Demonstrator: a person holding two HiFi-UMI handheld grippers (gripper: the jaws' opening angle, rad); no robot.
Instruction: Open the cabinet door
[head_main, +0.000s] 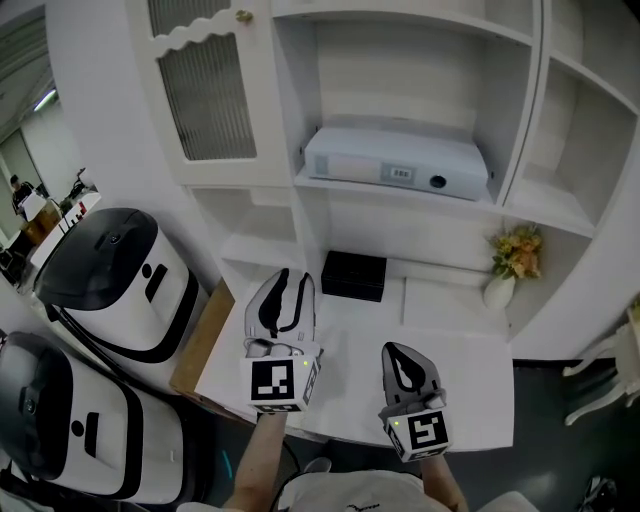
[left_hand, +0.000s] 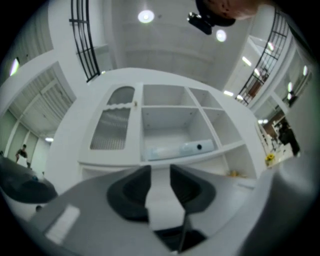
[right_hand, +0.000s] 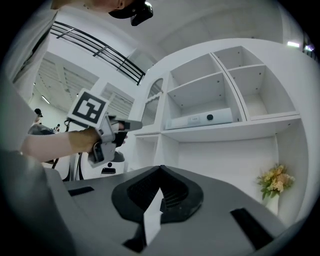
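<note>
I am holding the left gripper with its two dark jaws standing apart, and nothing is sitting between them; only the white counter is showing through the gap. It is tilting slightly upward and touching nothing. At about 11 o'clock from it in the head view, higher up, the cabinet door is sitting shut in its frame: a white door with a scalloped top and a ribbed glass panel, with a small round knob on its right edge. At about 4 o'clock from the left gripper I am holding the right gripper; its jaws are meeting at the tips and gripping nothing, and it is hovering level over the counter. In the right gripper view the left gripper is appearing at 9 o'clock, carried by a bare hand. At 1 o'clock from the left gripper a flat black box is lying at the back of the counter. On the open shelf above it a long white device is resting. At 2 o'clock from the right gripper a white vase of yellow flowers is standing upright. At 9 o'clock two white and black appliances are standing beside the cabinet.
</note>
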